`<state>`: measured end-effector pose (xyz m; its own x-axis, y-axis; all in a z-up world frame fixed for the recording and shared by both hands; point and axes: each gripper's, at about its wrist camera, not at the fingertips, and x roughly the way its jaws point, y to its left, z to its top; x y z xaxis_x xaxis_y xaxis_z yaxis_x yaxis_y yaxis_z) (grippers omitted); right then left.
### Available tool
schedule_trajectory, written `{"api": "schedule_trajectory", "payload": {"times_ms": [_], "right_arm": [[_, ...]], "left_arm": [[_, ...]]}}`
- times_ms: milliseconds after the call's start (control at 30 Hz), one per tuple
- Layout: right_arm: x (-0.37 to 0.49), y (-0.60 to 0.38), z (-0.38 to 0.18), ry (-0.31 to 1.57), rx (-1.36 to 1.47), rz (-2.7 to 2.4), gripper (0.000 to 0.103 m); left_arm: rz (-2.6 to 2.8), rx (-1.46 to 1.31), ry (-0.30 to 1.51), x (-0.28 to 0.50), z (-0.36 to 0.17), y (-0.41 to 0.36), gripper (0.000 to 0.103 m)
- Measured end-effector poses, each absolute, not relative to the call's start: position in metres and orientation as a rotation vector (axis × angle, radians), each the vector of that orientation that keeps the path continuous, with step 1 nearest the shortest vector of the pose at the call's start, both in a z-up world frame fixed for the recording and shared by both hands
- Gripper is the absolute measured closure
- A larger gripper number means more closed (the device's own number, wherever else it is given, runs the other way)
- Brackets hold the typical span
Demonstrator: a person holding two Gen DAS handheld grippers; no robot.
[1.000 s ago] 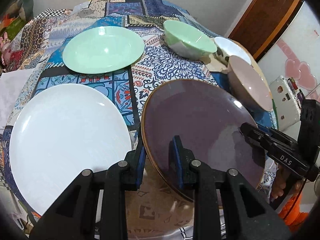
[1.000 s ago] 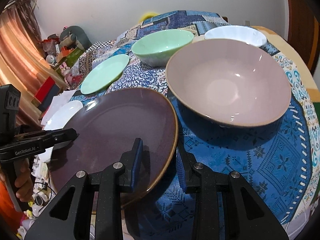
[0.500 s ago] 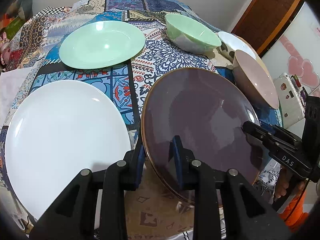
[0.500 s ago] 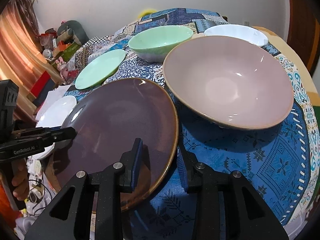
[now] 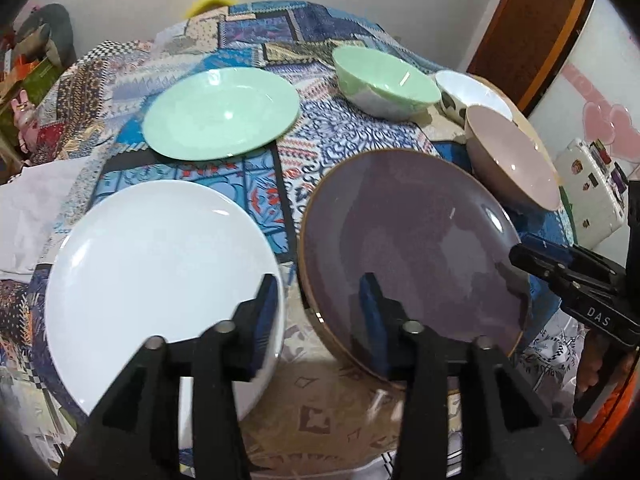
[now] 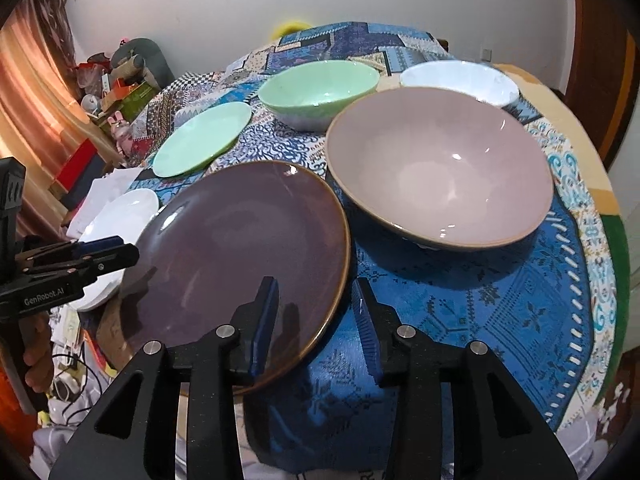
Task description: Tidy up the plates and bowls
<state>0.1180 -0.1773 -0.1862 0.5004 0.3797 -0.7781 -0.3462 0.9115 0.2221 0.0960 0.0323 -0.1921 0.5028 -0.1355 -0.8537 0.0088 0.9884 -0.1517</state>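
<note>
A dark purple plate (image 5: pixel 400 240) lies on the patterned tablecloth between both grippers. My left gripper (image 5: pixel 319 292) straddles its left rim, and its jaws are opening with the pads off the rim. My right gripper (image 6: pixel 314 292) straddles the plate's (image 6: pixel 240 248) right rim, also opening, pads apart from it. A white plate (image 5: pixel 160 272) lies just to the left, with a green plate (image 5: pixel 220 116) beyond it. A green bowl (image 6: pixel 320 88), a white bowl (image 6: pixel 456 78) and a big pink bowl (image 6: pixel 440 168) stand at the back and right.
The table's near edge runs just under both grippers. A white stickered box (image 5: pixel 592 188) sits beyond the right edge. White paper (image 5: pixel 28 200) lies at the table's left side, with room clutter (image 6: pixel 120 80) past it. A hand (image 6: pixel 36 360) holds the left gripper's handle.
Both grippers' jaws have spread apart off the purple plate's rims, the left one more. The plate has sunk and now lies flatter on the cloth.
</note>
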Motion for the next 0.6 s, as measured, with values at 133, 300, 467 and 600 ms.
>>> {"api": "schedule_trajectory", "payload": {"times_ms": [133,300,467,600], "right_arm": [[0.111,-0.174,-0.175,0.913,0.026,0.434,0.059],[0.108,-0.159,-0.159,0.872,0.017,0.464,0.055],[0.106,-0.134,-0.148,0.834,-0.012,0.520,0.047],[0.109,-0.108,-0.148,0.831,-0.043,0.572,0.046]], "left_arm": [[-0.064,-0.153,1.008,0.086,-0.181,0.044,0.055],[-0.031,-0.169,0.941,0.072,-0.163,0.061,0.047],[0.009,-0.165,0.900,0.059,-0.151,0.079,0.040],[0.048,-0.156,0.893,0.049,-0.147,0.097,0.037]]}}
